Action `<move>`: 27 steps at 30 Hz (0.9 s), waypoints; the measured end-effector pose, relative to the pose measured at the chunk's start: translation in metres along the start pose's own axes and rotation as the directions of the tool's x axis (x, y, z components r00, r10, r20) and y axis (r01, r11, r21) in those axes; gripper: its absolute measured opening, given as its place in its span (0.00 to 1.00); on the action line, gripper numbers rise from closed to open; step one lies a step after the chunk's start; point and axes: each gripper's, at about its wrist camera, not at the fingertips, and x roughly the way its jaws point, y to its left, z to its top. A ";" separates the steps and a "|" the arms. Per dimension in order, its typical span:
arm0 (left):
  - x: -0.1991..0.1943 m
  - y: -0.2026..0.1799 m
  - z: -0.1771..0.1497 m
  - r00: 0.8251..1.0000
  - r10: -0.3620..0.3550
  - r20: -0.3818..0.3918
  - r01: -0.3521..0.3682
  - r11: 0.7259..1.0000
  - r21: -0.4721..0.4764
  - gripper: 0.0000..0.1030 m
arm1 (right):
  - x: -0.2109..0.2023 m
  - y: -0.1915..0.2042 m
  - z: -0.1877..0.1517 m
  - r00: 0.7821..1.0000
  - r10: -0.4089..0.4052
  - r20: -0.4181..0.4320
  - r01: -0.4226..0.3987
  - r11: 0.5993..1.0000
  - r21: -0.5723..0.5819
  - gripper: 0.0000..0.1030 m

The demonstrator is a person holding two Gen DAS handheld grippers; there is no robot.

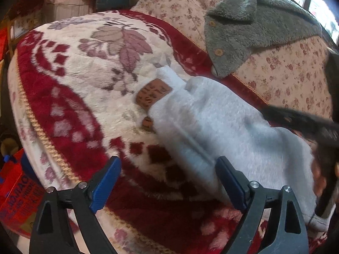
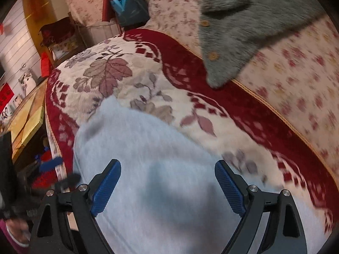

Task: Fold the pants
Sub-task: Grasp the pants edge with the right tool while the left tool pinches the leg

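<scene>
White fleece pants (image 1: 211,122) lie bunched on a red-and-cream floral blanket (image 1: 84,67), partway through folding, with the left gripper (image 1: 168,182) hanging over their near edge, its blue jaws spread wide and nothing between the pads. In the right wrist view the right gripper (image 2: 167,186), jaws likewise apart and empty, hovers above the pale cloth. Neither tool has a hold, so this looks like a pause between folds; the next move calls for pinching an edge and carrying it across. A brown patch (image 1: 153,93) at 10 o'clock on the garment bears lettering too blurred to read. A grey buttoned fleece (image 1: 254,27) lies at 1 o'clock
</scene>
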 end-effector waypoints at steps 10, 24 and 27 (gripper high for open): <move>0.046 -0.005 0.014 0.993 -0.082 -0.090 0.080 0.996 -0.027 0.92 | 0.090 0.001 0.035 0.990 0.032 -0.137 -0.039 0.998 -0.054 0.91; 0.068 -0.005 0.024 0.985 -0.169 -0.016 0.167 0.983 -0.074 0.53 | 0.128 -0.009 0.038 0.934 0.300 -0.194 -0.298 0.954 0.040 0.57; 0.067 -0.007 0.024 0.973 -0.229 -0.022 0.227 0.972 -0.068 0.41 | 0.123 -0.009 0.039 0.928 0.316 -0.197 -0.315 0.948 0.040 0.44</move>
